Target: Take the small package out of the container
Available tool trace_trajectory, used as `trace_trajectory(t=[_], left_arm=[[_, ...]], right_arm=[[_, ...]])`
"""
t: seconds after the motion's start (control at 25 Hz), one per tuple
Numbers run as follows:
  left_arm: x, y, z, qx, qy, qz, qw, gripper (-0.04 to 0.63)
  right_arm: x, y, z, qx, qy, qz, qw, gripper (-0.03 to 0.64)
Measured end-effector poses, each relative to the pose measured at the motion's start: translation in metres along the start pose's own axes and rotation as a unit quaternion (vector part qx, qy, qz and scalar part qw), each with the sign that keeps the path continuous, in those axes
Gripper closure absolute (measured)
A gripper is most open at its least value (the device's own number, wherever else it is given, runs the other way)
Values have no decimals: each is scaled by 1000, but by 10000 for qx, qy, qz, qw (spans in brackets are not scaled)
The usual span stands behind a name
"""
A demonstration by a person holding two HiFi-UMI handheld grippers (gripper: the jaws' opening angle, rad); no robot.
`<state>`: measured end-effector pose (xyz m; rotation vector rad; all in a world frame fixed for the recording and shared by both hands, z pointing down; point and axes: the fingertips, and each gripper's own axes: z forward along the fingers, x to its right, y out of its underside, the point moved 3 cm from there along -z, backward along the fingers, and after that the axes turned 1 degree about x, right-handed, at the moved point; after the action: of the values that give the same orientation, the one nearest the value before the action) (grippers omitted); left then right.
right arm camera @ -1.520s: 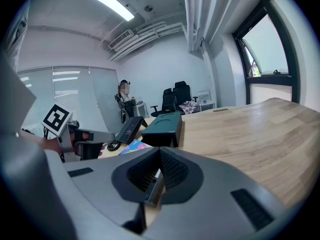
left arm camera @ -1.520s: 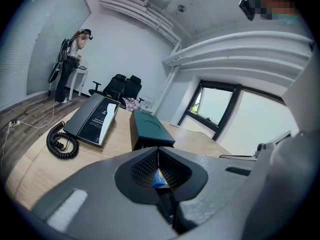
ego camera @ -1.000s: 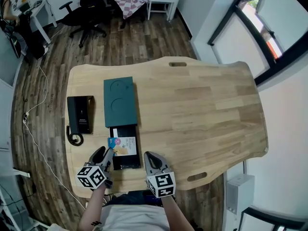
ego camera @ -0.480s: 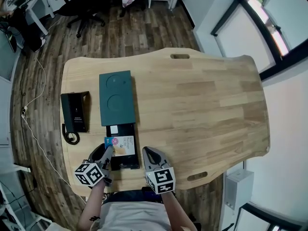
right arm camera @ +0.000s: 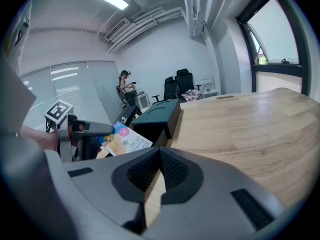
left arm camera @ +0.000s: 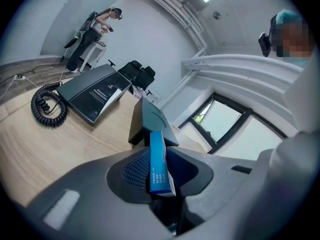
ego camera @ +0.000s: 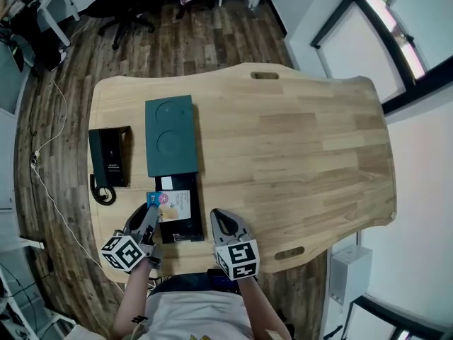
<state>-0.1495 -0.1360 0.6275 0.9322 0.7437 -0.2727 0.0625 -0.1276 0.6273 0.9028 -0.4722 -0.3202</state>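
Our left gripper (ego camera: 150, 210) has gone from wide to closing on the small package (ego camera: 172, 205). The package is now edge-on between its jaws, tipped up over the black container (ego camera: 185, 229) near the front-left edge of the tabletop (ego camera: 297, 154). We judge the removal begun. Our right gripper (ego camera: 219, 222) hangs nearly closed and empty.

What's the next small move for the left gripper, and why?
Probably finish the squeeze, then lift the left gripper straight up. Its jaws are closing with the small package edge-on between the pads. The package hangs tilted over the open black container, not clear of it yet. The right gripper is shut, empty and off to the side.
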Motion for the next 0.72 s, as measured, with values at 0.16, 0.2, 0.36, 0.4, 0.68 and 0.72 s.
trace_trajectory(t=[0.16,0.2,0.36,0.4,0.68,0.72], left_arm=[[9,-13,-3,183,135,-56,9997,495],[11,-14,-4,190,160,-54,9997,495],[18,-14,-4,205,299,-130,9993,498],[20,-14,-4,229,333,-166,9990,499],[30,-20,-10,418,510,-324,9973,499],[32,-20,-12,423,541,-314,9971,499]], right_arm=[[-3,-2,-5,53,31,11,10000,611],[-4,-3,-6,73,28,0,10000,611],[-6,-11,-10,167,18,-52,9998,611],[-6,-12,-11,188,25,-66,9998,611],[-7,-19,-21,330,75,-123,9994,611],[-8,-21,-23,363,90,-121,9992,611]])
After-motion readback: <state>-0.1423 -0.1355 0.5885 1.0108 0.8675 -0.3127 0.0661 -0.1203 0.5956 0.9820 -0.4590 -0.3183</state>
